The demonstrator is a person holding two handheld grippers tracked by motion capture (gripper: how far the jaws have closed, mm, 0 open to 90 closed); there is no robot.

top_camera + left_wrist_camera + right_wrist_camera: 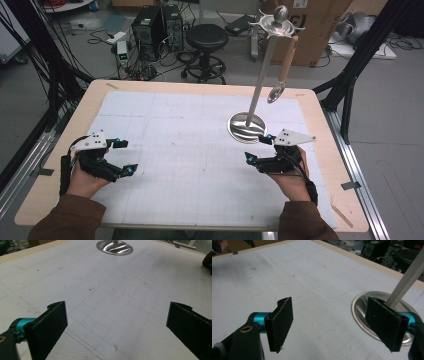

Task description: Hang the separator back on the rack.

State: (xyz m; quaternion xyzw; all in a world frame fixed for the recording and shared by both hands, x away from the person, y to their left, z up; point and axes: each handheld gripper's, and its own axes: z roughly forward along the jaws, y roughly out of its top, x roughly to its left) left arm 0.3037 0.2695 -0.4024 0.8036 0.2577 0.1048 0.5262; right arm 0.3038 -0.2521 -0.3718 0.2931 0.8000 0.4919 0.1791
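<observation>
A metal stand rises from a round shiny base on the white mat, its pole topped by a hooked crown. A spoon with a wooden handle hangs from one hook, bowl down. My right gripper sits just in front of the base, open, nothing between its jaws; the base and pole lie beyond its right jaw. My left gripper rests at the mat's left side, open wide and empty, with the base far ahead of it.
The white gridded mat covers most of the wooden table. Beyond the far edge stand a black stool, computer towers and a cardboard box. Black frame posts rise at the right.
</observation>
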